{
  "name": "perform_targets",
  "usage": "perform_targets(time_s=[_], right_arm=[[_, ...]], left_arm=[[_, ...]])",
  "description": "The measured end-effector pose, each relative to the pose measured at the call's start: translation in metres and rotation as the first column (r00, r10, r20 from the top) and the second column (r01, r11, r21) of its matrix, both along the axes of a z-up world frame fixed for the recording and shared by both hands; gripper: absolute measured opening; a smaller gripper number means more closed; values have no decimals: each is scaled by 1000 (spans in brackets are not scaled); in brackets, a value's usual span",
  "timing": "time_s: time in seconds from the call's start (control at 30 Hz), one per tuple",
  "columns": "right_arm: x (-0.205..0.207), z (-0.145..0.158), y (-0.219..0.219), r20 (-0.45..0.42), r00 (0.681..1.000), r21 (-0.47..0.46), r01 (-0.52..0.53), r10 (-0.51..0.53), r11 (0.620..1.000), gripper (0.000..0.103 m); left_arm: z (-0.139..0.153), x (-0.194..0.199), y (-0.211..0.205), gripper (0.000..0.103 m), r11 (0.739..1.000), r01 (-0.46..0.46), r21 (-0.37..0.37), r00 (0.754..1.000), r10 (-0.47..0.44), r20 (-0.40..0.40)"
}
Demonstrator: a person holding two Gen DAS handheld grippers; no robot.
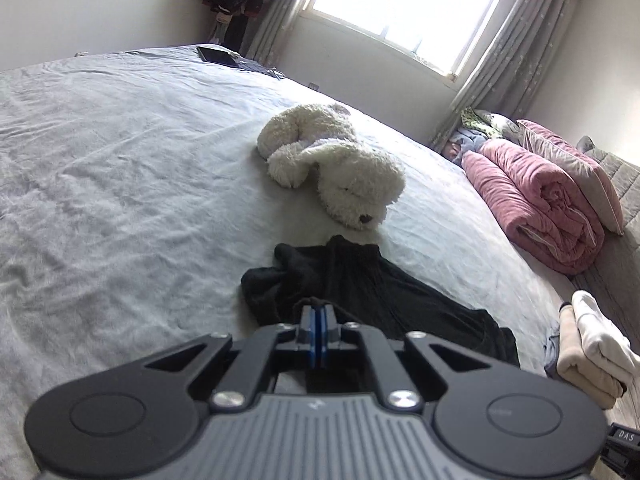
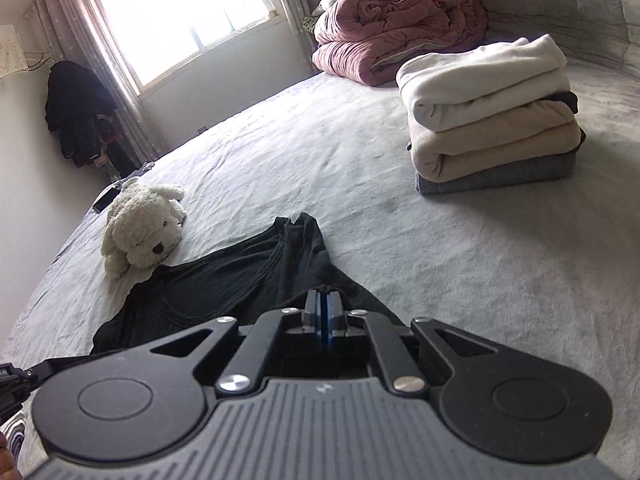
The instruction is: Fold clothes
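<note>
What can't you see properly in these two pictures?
- Near edge of the black garment: left wrist view, hidden behind the left gripper.
- Same in the right wrist view, behind the right gripper.
- Dark layers inside the folded stack: only slivers show.
- Stack in the left wrist view: cut off by the right edge.
- Flat dark thing at the bed's far side: too small to name.
- Outside the window: washed out by glare.

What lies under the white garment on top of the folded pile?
Under the white garment lie a beige garment and a grey garment at the bottom, on the bed. A dark edge pokes out between; the rest is hidden.
</note>
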State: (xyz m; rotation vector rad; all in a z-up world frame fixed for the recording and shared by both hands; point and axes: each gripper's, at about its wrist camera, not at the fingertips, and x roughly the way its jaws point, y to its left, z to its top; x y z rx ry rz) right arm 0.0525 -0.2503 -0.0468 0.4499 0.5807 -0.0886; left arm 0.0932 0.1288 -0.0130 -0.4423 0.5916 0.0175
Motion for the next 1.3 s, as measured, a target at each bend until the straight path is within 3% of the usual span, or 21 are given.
perform_targets(time_s=[0.17,0.4,0.6,0.67,0.7,0.73,0.77,0.8,0.93,1.17,1.3], right_arm=[[17,-11,1,-8,1000,-22,25,-25,999,5],[33,-30,6,-70,997,-35,8,-10,999,5],[33,-31,5,-88,996,-35,-14,11,999,12],[31,-29,5,-94,995,-36,-23,19,999,14],[29,-27,5,-97,995,-37,-26,22,999,15],[28,-26,5,-99,995,-35,-28,24,999,26],[26,-24,5,-101,995,-33,-30,27,999,44],[23,-22,5,-96,995,-32,-35,32,999,50],[12,-13,5,-94,994,-42,-66,62,997,51],[-9,-12,9,-161,981,-27,-113,107,993,51],[-21,-14,13,-199,971,6,-135,133,991,51]], left_arm=[[-6,18,-7,2,999,-33,-1,999,33,39],[-30,33,-19,2,999,-27,27,1000,27,-13],[-42,38,-13,5,999,-20,-49,995,16,-98],[-42,37,-11,14,997,-14,-73,993,5,-120],[-41,36,-11,25,997,-9,-81,991,-2,-132],[-40,35,-12,35,997,-6,-83,989,-6,-145],[-39,33,-12,37,997,-4,-82,988,-9,-155],[-38,31,-13,37,997,2,-80,986,-15,-164],[-34,19,-16,42,996,39,-86,977,-56,-205],[-40,-4,-21,42,966,126,-226,944,-186,-272],[-42,-15,-29,42,952,149,-267,928,-228,-293]])
